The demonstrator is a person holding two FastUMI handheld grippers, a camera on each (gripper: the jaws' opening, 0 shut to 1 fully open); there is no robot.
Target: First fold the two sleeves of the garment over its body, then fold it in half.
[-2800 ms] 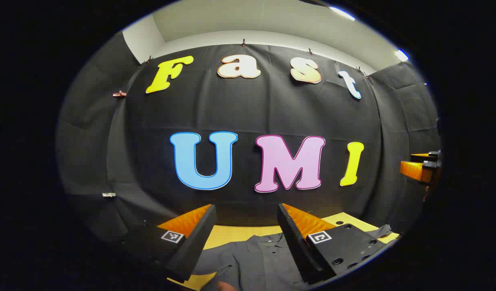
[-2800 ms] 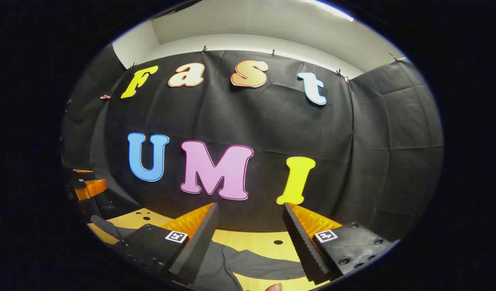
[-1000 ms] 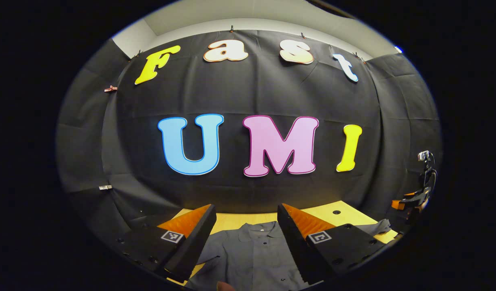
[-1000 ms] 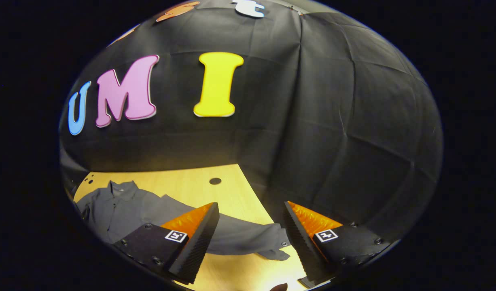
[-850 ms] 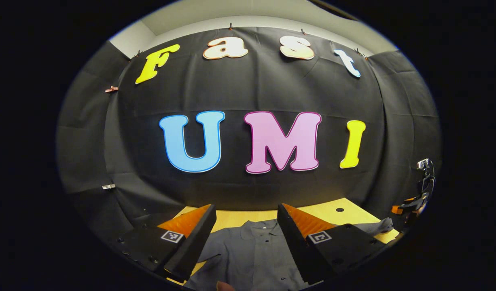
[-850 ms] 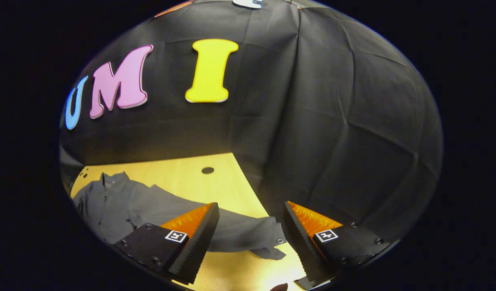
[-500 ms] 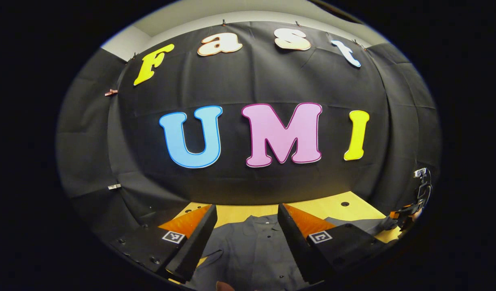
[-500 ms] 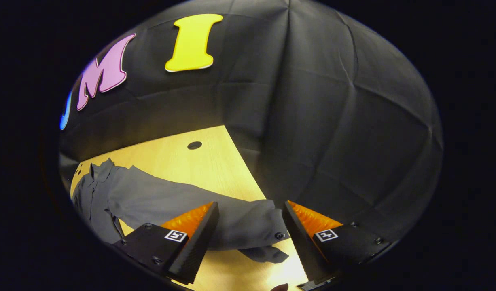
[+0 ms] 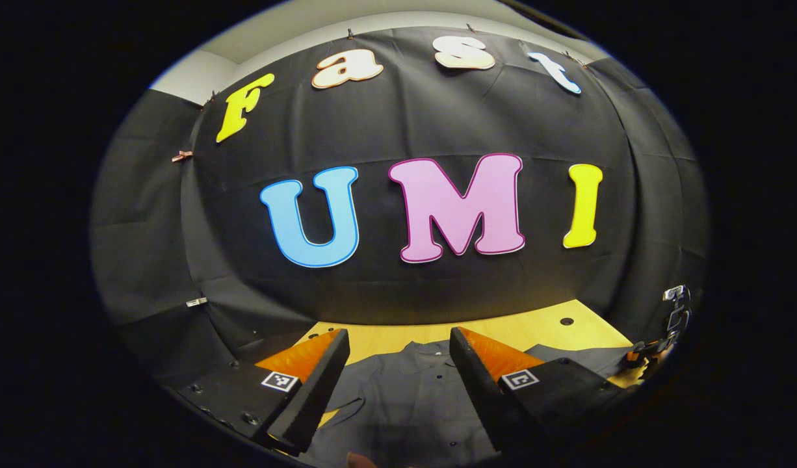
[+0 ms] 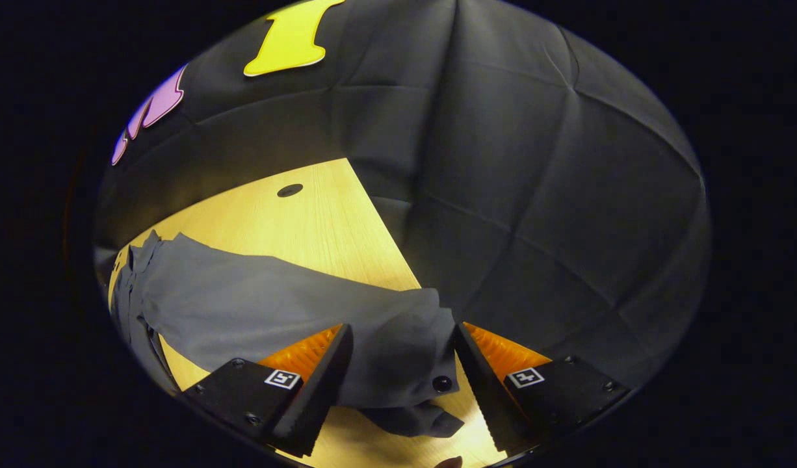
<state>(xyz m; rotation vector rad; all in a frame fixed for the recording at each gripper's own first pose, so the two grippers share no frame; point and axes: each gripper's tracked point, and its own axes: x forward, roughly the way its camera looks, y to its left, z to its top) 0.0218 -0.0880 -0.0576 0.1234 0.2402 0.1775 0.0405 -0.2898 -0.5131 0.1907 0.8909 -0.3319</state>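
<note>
grey garment (image 9: 405,396) spread flat on wooden worktop (image 9: 535,328), collar toward booth wall, front buttons up. left gripper (image 9: 398,364) poised above garment body, fingers set wide apart, nothing between them. in right gripper view, right sleeve (image 10: 262,312) stretched sideways across worktop (image 10: 307,221) away from body, cuff (image 10: 405,364) with button lying near worktop's right edge. right gripper (image 10: 402,370) low over cuff, fingers wide apart, straddling cuff end; contact with fabric not determinable, no grip evident. in left gripper view, right gripper (image 9: 645,351) seen at far right, by sleeve end.
</note>
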